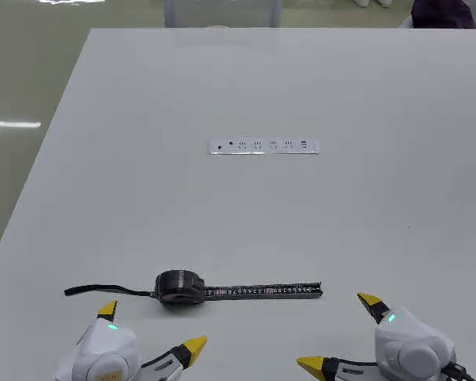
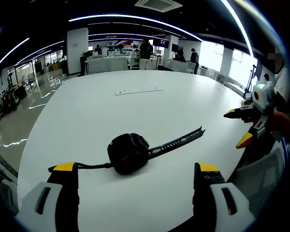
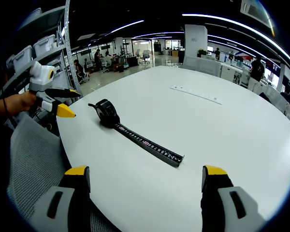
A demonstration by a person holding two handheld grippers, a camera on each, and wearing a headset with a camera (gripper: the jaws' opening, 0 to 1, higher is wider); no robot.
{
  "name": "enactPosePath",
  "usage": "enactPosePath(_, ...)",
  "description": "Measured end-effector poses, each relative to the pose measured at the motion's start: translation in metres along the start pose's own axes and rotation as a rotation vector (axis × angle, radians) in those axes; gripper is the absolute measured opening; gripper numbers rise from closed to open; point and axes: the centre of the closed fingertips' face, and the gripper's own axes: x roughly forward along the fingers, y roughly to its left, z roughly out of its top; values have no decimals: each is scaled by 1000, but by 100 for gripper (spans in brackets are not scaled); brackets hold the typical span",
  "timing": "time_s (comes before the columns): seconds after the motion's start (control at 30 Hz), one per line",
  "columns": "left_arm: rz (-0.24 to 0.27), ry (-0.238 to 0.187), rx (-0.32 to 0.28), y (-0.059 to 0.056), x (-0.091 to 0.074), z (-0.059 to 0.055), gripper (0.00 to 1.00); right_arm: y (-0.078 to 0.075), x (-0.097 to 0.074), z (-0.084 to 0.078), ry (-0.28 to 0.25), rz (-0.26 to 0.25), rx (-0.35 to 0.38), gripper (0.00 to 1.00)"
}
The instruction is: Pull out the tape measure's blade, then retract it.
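Now: black round tape measure case [image 1: 180, 286] lying on white table [image 1: 262, 95] near front edge, black marked blade [image 1: 263, 291] drawn out flat toward right, black wrist strap [image 1: 103, 290] trailing left. Left gripper [image 1: 151, 325] just short of case, jaws wide, empty. Right gripper [image 1: 339, 332] near blade tip, jaws wide, empty. White power strip [image 1: 263, 146] farther back, well apart
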Motion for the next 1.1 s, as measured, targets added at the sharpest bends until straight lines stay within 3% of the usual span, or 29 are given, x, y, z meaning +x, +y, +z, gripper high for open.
enactPosePath(0.4, 38, -29, -70, -7, 10, 0, 99, -4, 0, 1, -6, 7, 0, 96)
enactPosePath(0.73, 77, -45, -114, -6, 22, -1, 99, -8, 2, -3, -13, 37, -26, 90)
enactPosePath(1.1, 116, -62, -159, 1, 33, -5, 99, -17, 5, 2, -41, 93, -104, 75)
